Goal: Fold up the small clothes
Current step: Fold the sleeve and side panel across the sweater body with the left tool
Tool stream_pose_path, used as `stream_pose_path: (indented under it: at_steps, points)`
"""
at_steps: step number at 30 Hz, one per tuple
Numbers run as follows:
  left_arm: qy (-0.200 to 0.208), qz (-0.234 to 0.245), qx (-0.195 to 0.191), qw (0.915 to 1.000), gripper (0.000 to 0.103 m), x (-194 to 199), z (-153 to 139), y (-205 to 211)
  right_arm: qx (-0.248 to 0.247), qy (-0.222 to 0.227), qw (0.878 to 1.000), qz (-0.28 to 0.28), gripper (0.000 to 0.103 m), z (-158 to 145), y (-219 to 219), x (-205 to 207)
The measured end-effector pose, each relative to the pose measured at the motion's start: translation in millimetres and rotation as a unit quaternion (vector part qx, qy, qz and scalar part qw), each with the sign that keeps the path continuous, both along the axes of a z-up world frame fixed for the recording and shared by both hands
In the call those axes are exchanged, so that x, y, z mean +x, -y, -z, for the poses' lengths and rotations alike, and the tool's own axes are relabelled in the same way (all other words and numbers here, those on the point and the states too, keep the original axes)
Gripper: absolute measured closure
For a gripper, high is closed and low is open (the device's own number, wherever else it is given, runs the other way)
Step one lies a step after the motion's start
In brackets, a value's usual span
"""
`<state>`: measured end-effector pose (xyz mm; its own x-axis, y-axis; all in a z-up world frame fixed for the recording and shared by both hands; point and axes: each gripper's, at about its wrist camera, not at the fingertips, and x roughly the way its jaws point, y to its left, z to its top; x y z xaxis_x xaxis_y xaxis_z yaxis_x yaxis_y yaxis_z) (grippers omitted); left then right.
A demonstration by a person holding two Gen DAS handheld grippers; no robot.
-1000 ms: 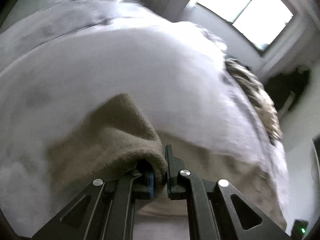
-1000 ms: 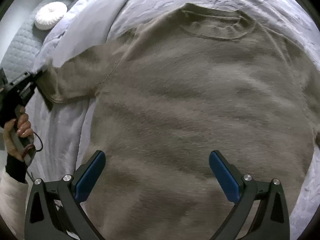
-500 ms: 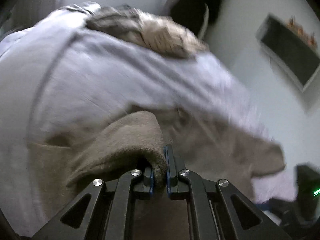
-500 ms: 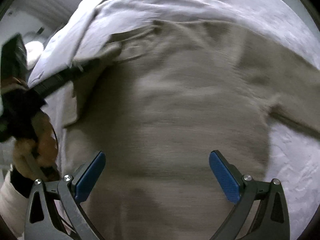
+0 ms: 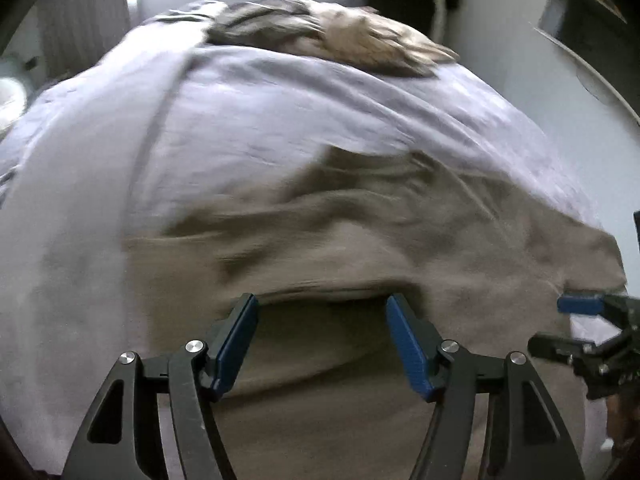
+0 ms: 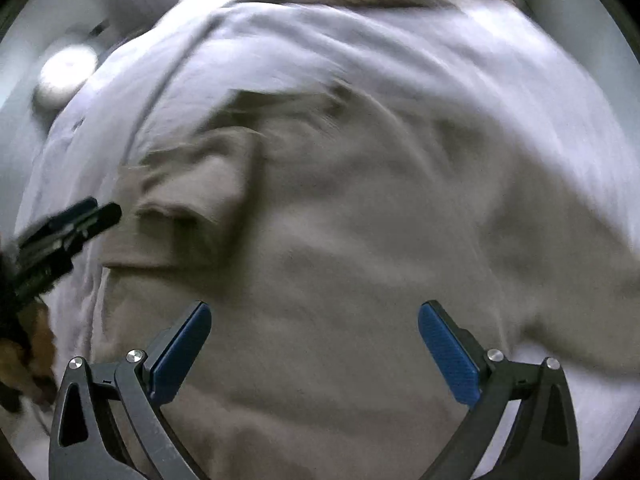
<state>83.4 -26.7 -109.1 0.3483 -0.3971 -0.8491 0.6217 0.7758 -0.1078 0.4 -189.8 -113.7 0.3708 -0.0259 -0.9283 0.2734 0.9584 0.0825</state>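
Observation:
A taupe knit sweater (image 6: 340, 240) lies spread on the pale lilac bedcover (image 6: 280, 48). One sleeve (image 6: 200, 184) is folded inward over the body, and in the left wrist view its edge (image 5: 320, 290) lies just ahead of the pads. My left gripper (image 5: 320, 304) hangs over that fold. Its jaws are opening, and nothing is pressed between them. My right gripper (image 6: 314, 312) stands wide open above the lower body of the sweater (image 5: 400, 240), holding nothing. Each gripper shows in the other's view, the right gripper (image 5: 560, 326) at the right edge and the left gripper (image 6: 100, 212) at the left.
A furry brown striped throw (image 5: 340, 36) lies bunched at the far end of the bed. A round white object (image 6: 64, 68) sits beyond the bed's left side. A person's hand (image 6: 24, 340) holds the left gripper. A wall (image 5: 520, 60) rises on the right.
My left gripper, shut on the sleeve cuff, carried it across onto the sweater's body, then opened and let it go. The right gripper stayed open and shifted slightly.

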Motion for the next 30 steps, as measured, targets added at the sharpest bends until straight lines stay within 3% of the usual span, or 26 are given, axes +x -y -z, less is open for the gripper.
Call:
stream_pose_path:
  at_steps: [3, 5, 10, 11, 12, 13, 14, 16, 18, 20, 21, 23, 24, 26, 28, 29, 30]
  points:
    - [-0.001, -0.068, 0.016, 0.9975, 0.036, 34.6, 4.6, -38.3, -0.079, 0.013, 0.994, -0.08, 0.0, 1.8, -41.7, 41.9]
    - [-0.028, -0.106, 0.031, 0.9935, 0.036, 59.0, 21.4, -60.7, -0.139, 0.007, 0.982, -0.126, 0.0, 13.7, -70.6, 64.5]
    - [-0.106, -0.129, 0.045, 0.9849, 0.036, 93.7, 71.0, -79.8, -0.247, -0.007, 0.954, -0.167, 0.0, 48.8, -102.4, 100.7]
    - [-0.113, -0.131, 0.043, 0.984, 0.036, 96.2, 76.8, -79.8, -0.26, -0.009, 0.952, -0.163, 0.006, 52.3, -100.4, 104.1]
    - [-0.116, -0.131, 0.042, 0.9837, 0.036, 97.7, 80.7, -78.8, -0.259, -0.003, 0.954, -0.154, 0.019, 50.7, -96.7, 104.9]
    - [-0.114, -0.133, 0.04, 0.9838, 0.036, 98.7, 82.7, -77.9, -0.228, 0.0, 0.964, -0.138, 0.069, 45.6, -86.3, 103.8]
    - [-0.112, -0.133, 0.037, 0.984, 0.036, 98.8, 82.9, -77.2, -0.195, 0.004, 0.974, -0.117, 0.098, 40.3, -74.2, 101.8]
    - [-0.111, -0.135, 0.033, 0.9841, 0.035, 98.6, 84.6, -77.6, -0.092, 0.042, 0.994, -0.04, 0.097, 22.0, -35.3, 83.7]
    - [-0.111, -0.133, 0.029, 0.9845, 0.034, 97.2, 85.4, -80.9, 0.014, 0.076, 0.996, 0.053, 0.097, 14.7, 8.6, 57.0]
    - [-0.113, -0.13, 0.027, 0.9847, 0.034, 98.1, 86.4, -83.7, 0.122, 0.094, 0.974, 0.165, 0.094, 24.4, 55.6, 23.5]
    - [-0.113, -0.129, 0.027, 0.9848, 0.034, 97.6, 87.1, -82.7, 0.192, 0.1, 0.95, 0.226, 0.09, 37.3, 79.6, 2.8]
    - [-0.114, -0.127, 0.029, 0.9849, 0.03, 98.0, 86.5, -82.4, 0.266, 0.098, 0.913, 0.294, 0.087, 59.6, 104.2, -24.5]
    - [-0.115, -0.126, 0.03, 0.9848, 0.029, 98.9, 87.2, -81.2, 0.287, 0.099, 0.899, 0.317, 0.084, 68.1, 110.7, -35.7]
    - [-0.116, -0.125, 0.033, 0.9847, 0.029, 99.6, 87.4, -77.5, 0.317, 0.108, 0.879, 0.34, 0.057, 78.2, 117.9, -48.2]
    - [-0.119, -0.125, 0.031, 0.9846, 0.029, 101.2, 87.4, -72.8, 0.349, 0.127, 0.859, 0.352, 0.051, 82.9, 122.1, -52.6]
    - [-0.122, -0.123, 0.027, 0.9845, 0.029, 102.6, 87.2, -70.4, 0.353, 0.129, 0.856, 0.355, 0.051, 83.5, 123.2, -51.6]
    - [-0.129, -0.117, 0.018, 0.9845, 0.047, 103.8, 87.1, -67.3, 0.356, 0.13, 0.853, 0.359, 0.051, 84.2, 126.2, -48.7]
